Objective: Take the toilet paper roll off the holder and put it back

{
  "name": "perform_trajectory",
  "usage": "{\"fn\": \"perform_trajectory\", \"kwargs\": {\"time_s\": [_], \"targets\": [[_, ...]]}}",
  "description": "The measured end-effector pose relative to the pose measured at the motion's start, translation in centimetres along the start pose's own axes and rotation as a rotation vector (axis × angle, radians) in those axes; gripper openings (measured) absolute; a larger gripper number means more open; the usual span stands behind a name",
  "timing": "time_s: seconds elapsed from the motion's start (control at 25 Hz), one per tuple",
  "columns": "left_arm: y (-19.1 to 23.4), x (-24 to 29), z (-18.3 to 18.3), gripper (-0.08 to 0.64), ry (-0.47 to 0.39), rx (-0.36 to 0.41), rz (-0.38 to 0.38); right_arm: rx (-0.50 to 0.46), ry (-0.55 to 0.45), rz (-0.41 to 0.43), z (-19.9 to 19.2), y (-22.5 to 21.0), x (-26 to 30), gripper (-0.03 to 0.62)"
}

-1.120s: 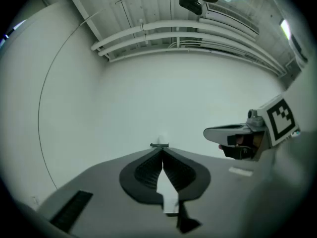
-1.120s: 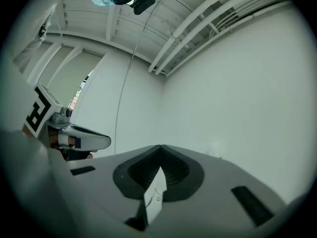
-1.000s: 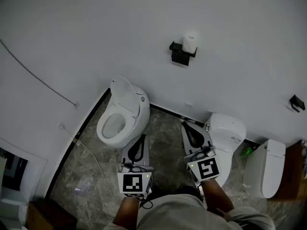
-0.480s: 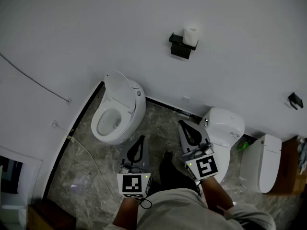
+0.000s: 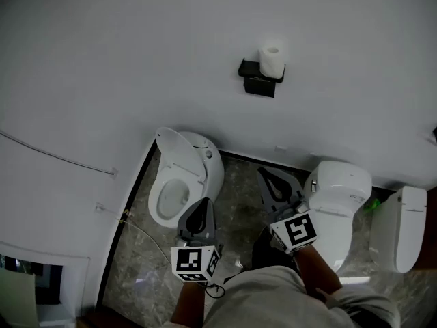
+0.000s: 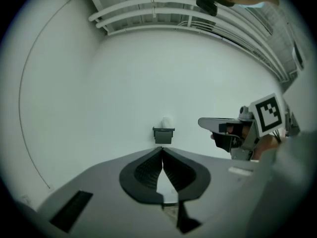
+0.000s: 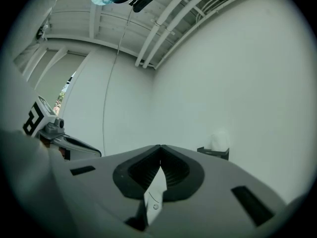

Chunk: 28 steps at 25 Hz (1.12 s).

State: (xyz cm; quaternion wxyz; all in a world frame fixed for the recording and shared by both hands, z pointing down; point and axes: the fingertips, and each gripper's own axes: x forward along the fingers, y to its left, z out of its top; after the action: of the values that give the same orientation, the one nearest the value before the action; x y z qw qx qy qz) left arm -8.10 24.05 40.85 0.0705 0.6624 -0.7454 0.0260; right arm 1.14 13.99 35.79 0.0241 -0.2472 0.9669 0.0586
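we stand closer to the wall (image 5: pixel 136 60) now; left gripper (image 5: pixel 203 207) and right gripper (image 5: pixel 270 180), both pressed together and empty, face the upright toilet paper roll (image 5: pixel 272 60), well ahead and above, the right one nearer.

Dim, flat, greyish light; the wall (image 5: pixel 136 60) looks evenly pale, the roll (image 5: pixel 272 59) brightest, the floor (image 5: pixel 136 279) dark with faint sheen. Gripper views bulge and blacken at the corners, near parts soft.

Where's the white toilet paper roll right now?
In the head view, the white toilet paper roll sits on the black wall-mounted holder, up the white wall, above and right of the open white toilet.
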Motion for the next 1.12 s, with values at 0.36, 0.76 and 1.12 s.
{"fn": "perform_trajectory", "kwargs": {"time_s": [0.36, 0.76, 1.12], "targets": [[-2.4, 12.7, 2.0, 0.012, 0.021, 0.055, -0.115, 0.066, 0.02, -0.08, -2.7, -10.5, 3.6, 0.005], [-3.9, 21.4, 2.7, 0.012, 0.045, 0.078, -0.127, 0.057, 0.037, -0.17, -4.4, -18.4, 4.8, 0.005], [-5.0, 27.1, 3.6, 0.012, 0.005, 0.085, -0.248, 0.029, 0.053, -0.227, -5.0, -21.7, 6.9, 0.005]]}}
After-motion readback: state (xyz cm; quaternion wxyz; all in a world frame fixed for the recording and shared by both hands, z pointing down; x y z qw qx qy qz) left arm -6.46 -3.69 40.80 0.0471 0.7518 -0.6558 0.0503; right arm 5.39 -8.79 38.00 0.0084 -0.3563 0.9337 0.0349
